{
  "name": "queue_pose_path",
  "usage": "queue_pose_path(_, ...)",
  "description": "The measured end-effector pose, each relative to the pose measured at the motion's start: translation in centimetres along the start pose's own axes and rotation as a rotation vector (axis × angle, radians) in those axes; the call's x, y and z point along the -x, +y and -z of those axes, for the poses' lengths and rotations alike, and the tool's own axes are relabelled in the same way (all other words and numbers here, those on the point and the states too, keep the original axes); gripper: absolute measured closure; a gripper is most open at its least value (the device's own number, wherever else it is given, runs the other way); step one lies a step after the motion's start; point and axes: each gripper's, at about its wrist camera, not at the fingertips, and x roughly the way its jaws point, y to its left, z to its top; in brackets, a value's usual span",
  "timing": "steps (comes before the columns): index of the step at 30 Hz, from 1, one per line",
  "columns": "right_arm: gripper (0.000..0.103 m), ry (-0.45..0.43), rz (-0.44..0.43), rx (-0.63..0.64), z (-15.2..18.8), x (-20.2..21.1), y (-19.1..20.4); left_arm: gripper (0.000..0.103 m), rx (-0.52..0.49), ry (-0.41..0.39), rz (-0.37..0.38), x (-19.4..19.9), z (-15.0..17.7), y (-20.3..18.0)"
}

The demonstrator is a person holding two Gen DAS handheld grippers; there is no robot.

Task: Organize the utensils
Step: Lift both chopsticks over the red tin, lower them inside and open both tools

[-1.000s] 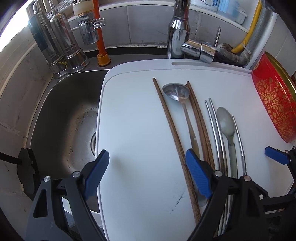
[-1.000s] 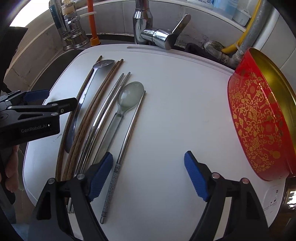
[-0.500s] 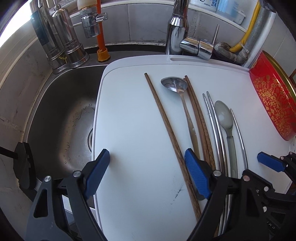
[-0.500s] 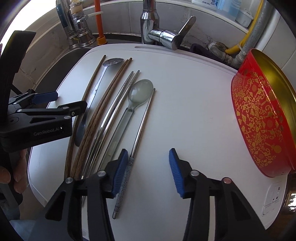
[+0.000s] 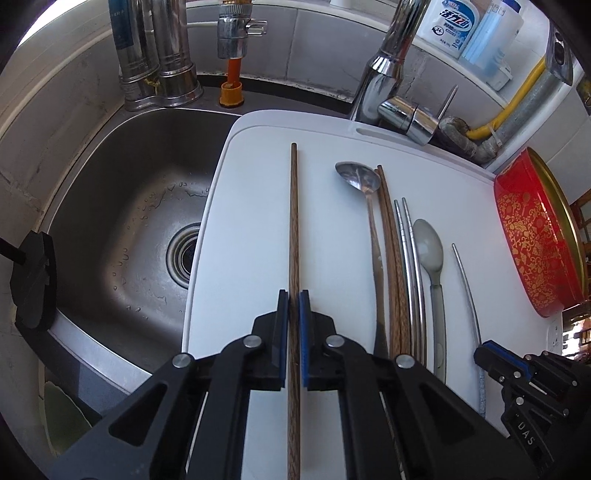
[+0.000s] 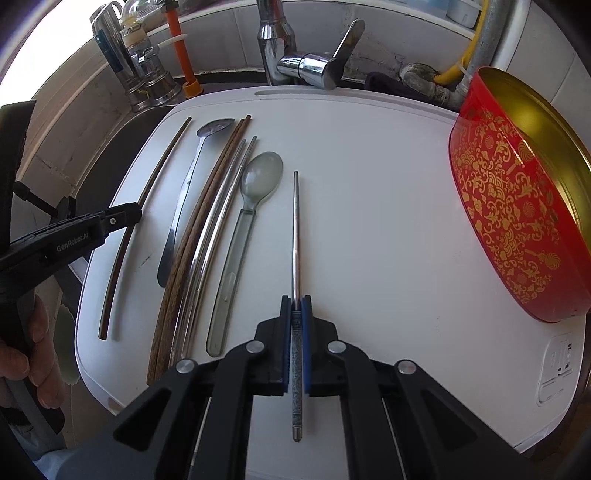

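Utensils lie on a white board (image 5: 251, 206) (image 6: 369, 192) over the sink. My left gripper (image 5: 294, 295) is shut on a single wooden chopstick (image 5: 293, 221), which points away along the board's left part. My right gripper (image 6: 296, 301) is shut on a metal chopstick (image 6: 296, 229) at its patterned handle end. Between them lie a steel spoon (image 5: 360, 177) (image 6: 214, 127), a wooden chopstick pair (image 5: 393, 258) (image 6: 207, 206), a metal chopstick pair (image 5: 410, 251) (image 6: 225, 192) and a grey plastic spoon (image 5: 428, 247) (image 6: 258, 177).
A red and gold tin (image 5: 532, 236) (image 6: 517, 192) stands tilted at the board's right edge. The steel sink basin (image 5: 122, 221) is open on the left. A tap (image 5: 391, 74) (image 6: 295, 62), metal canisters (image 5: 155, 55) and bottles (image 5: 454, 22) line the back.
Both grippers were open and have closed: the left on the lone wooden chopstick, the right on the metal chopstick. Both chopsticks now point straight away, apart from the other utensils.
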Motion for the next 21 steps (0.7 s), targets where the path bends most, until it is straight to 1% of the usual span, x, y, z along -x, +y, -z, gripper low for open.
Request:
queue_pose_path(2, 0.097, -0.067, -0.012, 0.000, -0.1, 1.9, -0.1, 0.097, -0.006, -0.040, 0.002, 2.1, 0.5, 0.0)
queue_pose_path(7, 0.097, -0.252, -0.068, 0.019, -0.1, 7.4, -0.4, 0.097, -0.017, -0.142, 0.039, 7.8, 1.7, -1.2)
queue_pose_path(9, 0.097, -0.334, -0.088, 0.036, 0.2, 9.8, -0.6, 0.097, -0.020, -0.192, 0.070, 10.1, 2.0, -2.2)
queue_pose_path(13, 0.097, -0.479, -0.102, 0.064, 1.0, 14.2, -1.8, 0.097, -0.057, -0.303, 0.087, 13.8, 2.5, -4.9)
queue_pose_path(15, 0.097, -0.527, -0.106, 0.060, 1.4, 15.9, -3.0, 0.097, -0.073, -0.330, 0.097, 14.7, 2.7, -6.2)
queue_pose_path(17, 0.097, -0.558, -0.095, 0.048, 1.8, 17.2, -4.4, 0.097, -0.084, -0.340, 0.105, 15.2, 2.9, -7.5)
queue_pose_path(21, 0.097, -0.586, -0.080, 0.000, 2.9, 18.8, -7.6, 0.097, -0.103, -0.345, 0.120, 15.6, 3.3, -10.2)
